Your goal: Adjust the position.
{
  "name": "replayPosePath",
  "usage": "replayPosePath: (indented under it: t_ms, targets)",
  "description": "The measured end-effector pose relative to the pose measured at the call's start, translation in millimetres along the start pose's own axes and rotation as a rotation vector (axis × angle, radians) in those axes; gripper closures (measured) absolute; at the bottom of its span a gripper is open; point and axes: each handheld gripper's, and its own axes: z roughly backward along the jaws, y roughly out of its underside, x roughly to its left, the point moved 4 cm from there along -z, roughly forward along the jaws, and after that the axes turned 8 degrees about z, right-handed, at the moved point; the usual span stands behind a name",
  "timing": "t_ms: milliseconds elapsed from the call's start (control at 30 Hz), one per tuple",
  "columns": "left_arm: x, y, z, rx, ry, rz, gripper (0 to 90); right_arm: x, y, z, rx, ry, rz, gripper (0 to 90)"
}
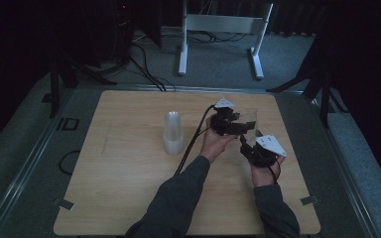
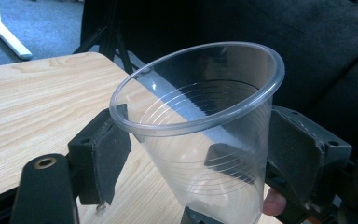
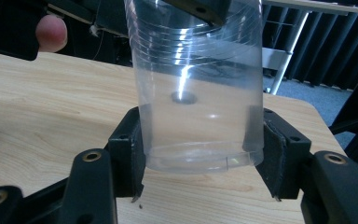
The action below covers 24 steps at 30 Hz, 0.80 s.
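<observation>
— Both black jaws of your right tool (image 3: 198,154) press the clear cup (image 3: 198,93) at its base, above the table (image 3: 51,107).
— Your left tool (image 2: 193,144) clamps its rim; the cup stack (image 1: 173,133) waits apart, so stacking is left.

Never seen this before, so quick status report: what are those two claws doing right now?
Left gripper shut on clear cup near its rim. Right gripper shut on its base. Cup stack stands apart; nothing in the way.

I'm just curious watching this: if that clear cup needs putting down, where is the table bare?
The widest bare wood is the table's left half, left of the stack of cups, plus the near strip. It is crowded right of centre, where the left gripper and right gripper both clasp the clear plastic cup.
</observation>
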Motion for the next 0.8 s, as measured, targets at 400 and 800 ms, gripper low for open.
replayPosePath:
  t_ms: [400,800]
  targets:
    - [-6.9,1.2,0.7,-0.016,-0.019,-0.067,29.9,-1.1,1.7,-1.4,0.008,-0.018,0.0,38.9]
    - [-22.1,5.8,0.5,-0.006,-0.098,-0.224,30.4,-2.1,0.6,-2.3,-0.003,-0.052,-0.011,30.2]
